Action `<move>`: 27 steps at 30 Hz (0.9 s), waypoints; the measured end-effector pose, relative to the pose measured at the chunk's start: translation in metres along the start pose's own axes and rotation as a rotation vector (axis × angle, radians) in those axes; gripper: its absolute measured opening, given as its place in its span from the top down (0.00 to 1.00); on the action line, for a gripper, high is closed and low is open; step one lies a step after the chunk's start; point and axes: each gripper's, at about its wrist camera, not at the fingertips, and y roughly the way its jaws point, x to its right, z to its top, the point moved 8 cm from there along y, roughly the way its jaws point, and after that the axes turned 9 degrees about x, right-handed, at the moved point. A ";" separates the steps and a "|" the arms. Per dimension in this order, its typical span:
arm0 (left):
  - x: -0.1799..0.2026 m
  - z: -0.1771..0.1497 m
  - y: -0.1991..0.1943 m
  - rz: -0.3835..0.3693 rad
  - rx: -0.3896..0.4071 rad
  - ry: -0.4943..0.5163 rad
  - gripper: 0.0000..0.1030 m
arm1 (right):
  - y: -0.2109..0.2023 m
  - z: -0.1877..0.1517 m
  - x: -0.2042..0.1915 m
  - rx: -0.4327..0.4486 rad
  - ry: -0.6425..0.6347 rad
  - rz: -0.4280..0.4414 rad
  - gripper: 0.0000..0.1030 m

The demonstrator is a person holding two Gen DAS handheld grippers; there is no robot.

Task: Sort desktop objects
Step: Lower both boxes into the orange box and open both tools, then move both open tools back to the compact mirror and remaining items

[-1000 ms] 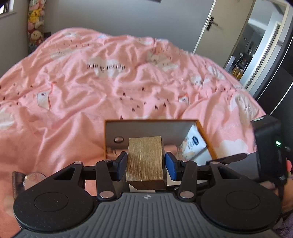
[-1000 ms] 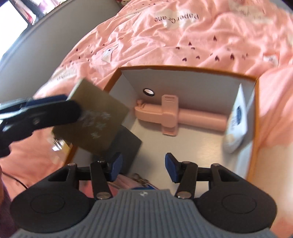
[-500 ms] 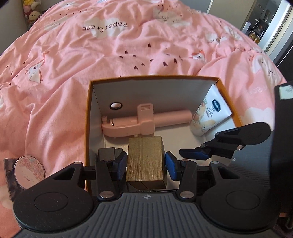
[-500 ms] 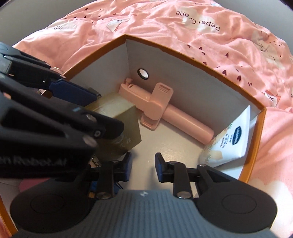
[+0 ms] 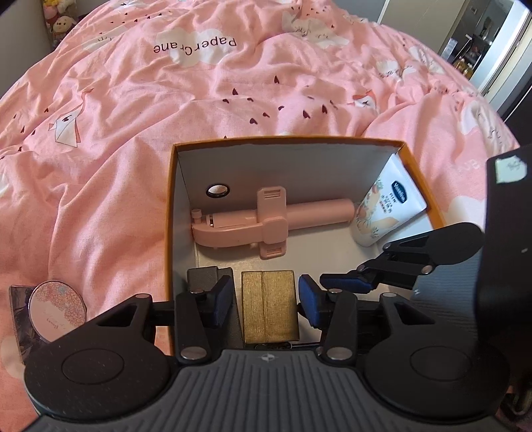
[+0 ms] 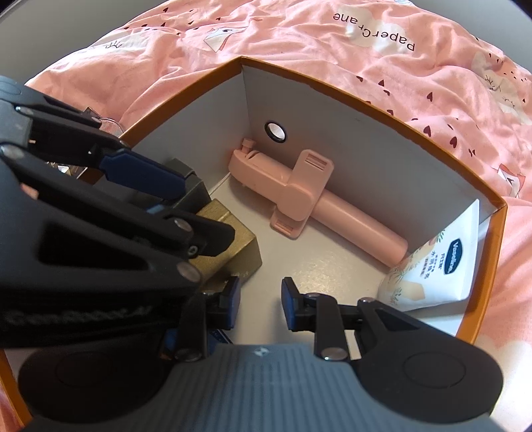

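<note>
An orange-rimmed open box (image 5: 171,212) (image 6: 365,99) sits on the pink bed cover. Inside lie a pink selfie stick (image 5: 252,222) (image 6: 299,199), a white Vaseline tube (image 5: 382,209) (image 6: 439,266), a dark grey block (image 5: 202,275) (image 6: 189,186) and a small gold box (image 5: 268,305) (image 6: 232,249). My left gripper (image 5: 266,299) is open around the gold box, its pads apart from the box's sides; the gold box rests on the box floor. My right gripper (image 6: 259,299) is open and empty, low inside the box beside the left gripper.
A round pink compact (image 5: 56,310) on a dark card lies on the bed cover left of the box. Plush toys (image 5: 60,23) sit at the far left; a doorway (image 5: 492,43) is at the far right. Pink bed cover (image 5: 199,83) surrounds the box.
My left gripper came down into the box with the gold box and opened, letting it go on the floor. My right gripper moved deeper into the box.
</note>
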 end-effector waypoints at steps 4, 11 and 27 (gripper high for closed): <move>-0.012 0.008 -0.024 -0.006 0.066 -0.011 0.51 | 0.003 0.000 -0.003 -0.013 -0.051 -0.008 0.72; -0.047 0.016 -0.071 0.005 0.174 -0.075 0.50 | 0.013 0.007 -0.006 -0.029 -0.194 -0.046 0.73; -0.137 -0.021 -0.100 0.147 0.163 -0.194 0.50 | 0.001 -0.003 -0.023 -0.047 -0.313 -0.061 0.78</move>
